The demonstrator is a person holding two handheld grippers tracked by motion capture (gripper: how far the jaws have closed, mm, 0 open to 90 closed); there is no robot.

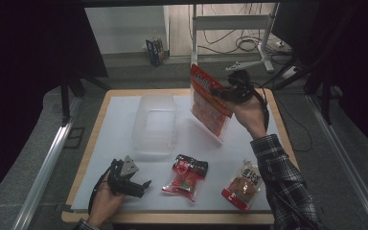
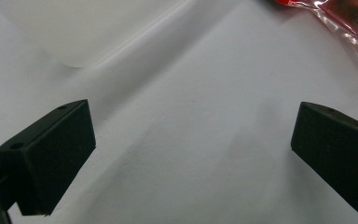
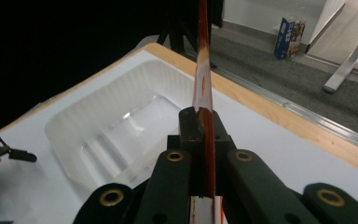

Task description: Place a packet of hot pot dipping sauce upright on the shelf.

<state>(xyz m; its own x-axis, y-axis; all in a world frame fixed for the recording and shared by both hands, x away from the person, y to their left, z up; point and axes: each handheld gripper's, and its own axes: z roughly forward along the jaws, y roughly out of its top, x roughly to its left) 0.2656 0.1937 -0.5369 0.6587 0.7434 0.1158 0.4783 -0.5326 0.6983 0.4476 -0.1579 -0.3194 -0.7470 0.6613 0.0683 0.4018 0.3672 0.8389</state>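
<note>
My right gripper (image 1: 220,92) is shut on a flat red snack bag (image 1: 210,102) and holds it in the air, tilted, just right of the clear plastic bin (image 1: 154,122). In the right gripper view the red snack bag (image 3: 204,70) shows edge-on, rising from my right gripper (image 3: 204,116), with the clear bin (image 3: 121,126) below and to its left. My left gripper (image 1: 141,186) rests open low on the white mat near the front left. In the left gripper view my left gripper (image 2: 193,137) has its jaws wide apart over bare mat.
A dark-topped red snack pack (image 1: 187,176) and a red-and-tan pouch (image 1: 243,184) lie near the front edge of the white mat (image 1: 124,143); the red pack's edge (image 2: 345,18) shows at top right. Beyond the table stand a desk frame (image 1: 263,43) and a small box (image 1: 155,50).
</note>
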